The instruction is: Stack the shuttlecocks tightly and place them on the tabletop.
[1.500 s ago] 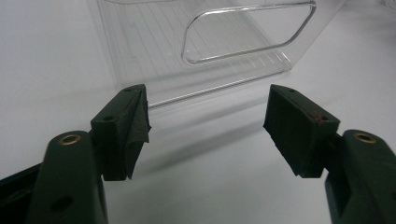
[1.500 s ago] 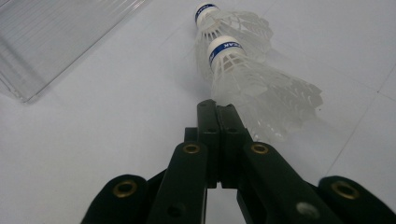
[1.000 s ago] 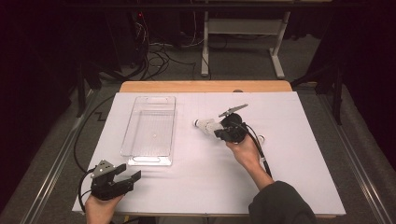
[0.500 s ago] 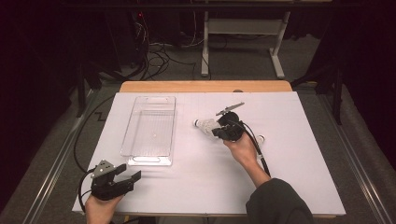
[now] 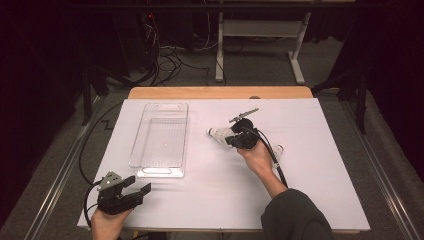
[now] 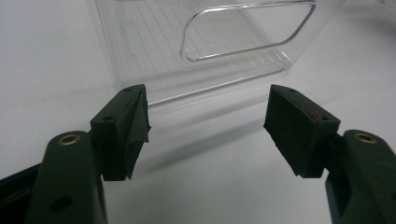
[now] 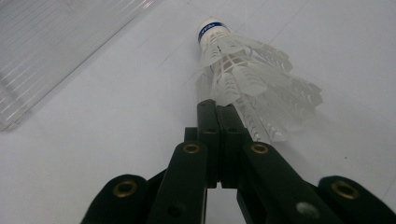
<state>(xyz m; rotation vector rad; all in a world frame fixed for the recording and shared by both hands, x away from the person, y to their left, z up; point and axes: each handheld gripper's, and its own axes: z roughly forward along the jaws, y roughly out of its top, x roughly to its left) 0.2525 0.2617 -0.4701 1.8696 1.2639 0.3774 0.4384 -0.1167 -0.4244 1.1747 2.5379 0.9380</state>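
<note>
So there's a clear plastic bin (image 5: 161, 140) sitting left of centre on the white table (image 5: 310, 200), and a second small white thing (image 5: 278, 148) just right of the hand, too tiny to make out. Nothing's blocking anything. The shuttlecock (image 7: 243, 79) is white-feathered with a blue band round its cork, lying mid-frame in the high view, cork pointing left. The right gripper (image 5: 239, 136) has its jaws pinched together on the feather skirt. The left gripper (image 6: 205, 121) sits bottom left, jaws wide apart, holding nothing, facing the bin's handle end.
</note>
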